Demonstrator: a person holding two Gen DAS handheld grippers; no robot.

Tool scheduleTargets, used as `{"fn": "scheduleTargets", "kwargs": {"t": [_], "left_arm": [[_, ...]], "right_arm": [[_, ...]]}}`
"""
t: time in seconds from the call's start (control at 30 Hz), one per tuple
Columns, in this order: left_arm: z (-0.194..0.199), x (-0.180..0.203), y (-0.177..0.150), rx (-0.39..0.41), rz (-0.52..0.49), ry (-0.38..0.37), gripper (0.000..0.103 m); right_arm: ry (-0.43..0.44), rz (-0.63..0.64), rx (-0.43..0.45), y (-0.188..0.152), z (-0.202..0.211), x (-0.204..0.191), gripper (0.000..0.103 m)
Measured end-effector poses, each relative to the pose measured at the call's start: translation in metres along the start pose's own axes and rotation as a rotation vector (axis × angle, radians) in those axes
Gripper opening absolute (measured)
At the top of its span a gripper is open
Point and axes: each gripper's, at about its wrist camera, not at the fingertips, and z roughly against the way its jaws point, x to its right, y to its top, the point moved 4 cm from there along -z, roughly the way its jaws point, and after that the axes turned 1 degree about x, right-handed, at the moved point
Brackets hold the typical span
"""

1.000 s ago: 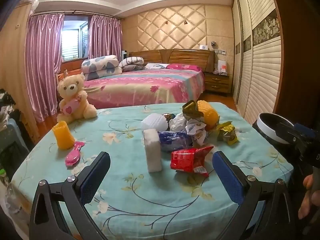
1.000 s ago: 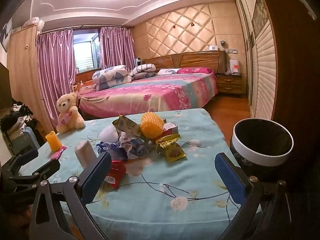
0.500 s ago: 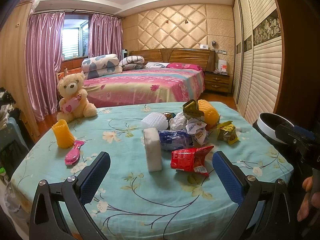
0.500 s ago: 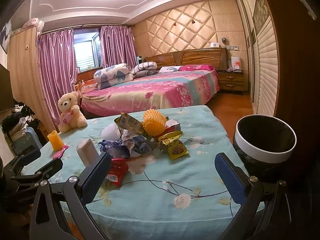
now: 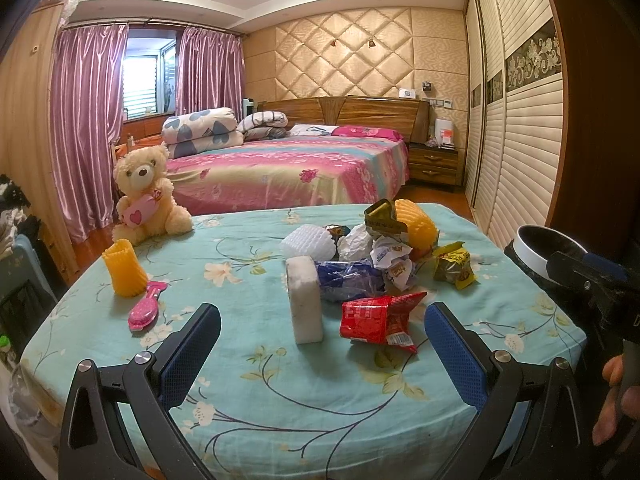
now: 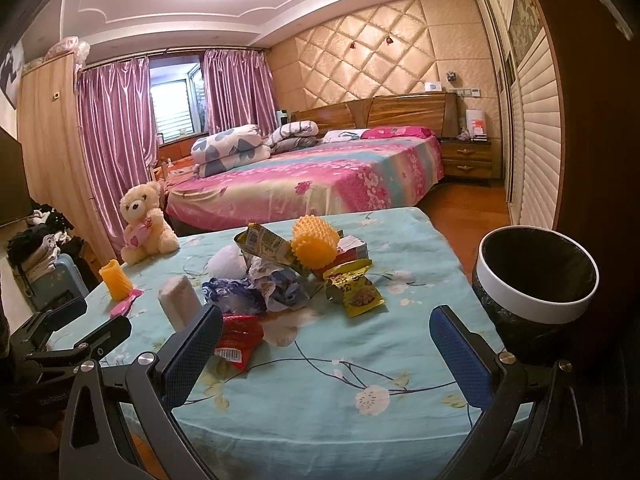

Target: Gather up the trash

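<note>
Left wrist view: left gripper (image 5: 322, 344) jaws apart, empty | right gripper (image 6: 326, 348) jaws apart, empty | red wrapper (image 5: 378, 316) just beside white sponge (image 5: 305, 298) | bin (image 6: 536, 280) well apart from sponge

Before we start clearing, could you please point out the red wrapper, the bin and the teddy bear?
red wrapper (image 5: 376, 316), left wrist view, middle of pack
bin (image 6: 538, 307), right wrist view, white rim
teddy bear (image 5: 140, 176), left wrist view, face

Both views have drawn slightly nearer the table (image 5: 280, 420).

Wrappers (image 5: 372, 256) heaped mid-table (image 5: 280, 400) (bear (image 5: 146, 196) far-left), bin (image 6: 536, 276) beside its right edge.
</note>
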Motion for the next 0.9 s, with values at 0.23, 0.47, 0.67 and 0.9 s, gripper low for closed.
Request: {"fn": "scheduleTargets", "kwargs": {"t": [0.23, 0.47, 0.67, 0.9], "left_arm": [[-0.0004, 0.0004, -0.0002, -0.001, 0.0, -0.001, 0.102], [0.0, 0.0005, 0.0, -0.003, 0.001, -0.001, 0.102], [-0.0013, 0.0004, -0.0014, -0.006, 0.0, -0.001, 0.102], [-0.0041, -0.0022, -0.003, -0.015, 0.008, -0.004, 0.102]], "right_arm": [[0.004, -0.008, -0.004, -0.0007, -0.0007, -0.0005, 0.103], [0.008, -0.011, -0.003, 0.0, -0.0004, -0.0007, 0.103], [0.015, -0.017, -0.006, -0.001, -0.001, -0.0026, 0.103], [0.026, -0.025, -0.017, -0.0028, -0.0026, -0.0018, 0.103]]}}
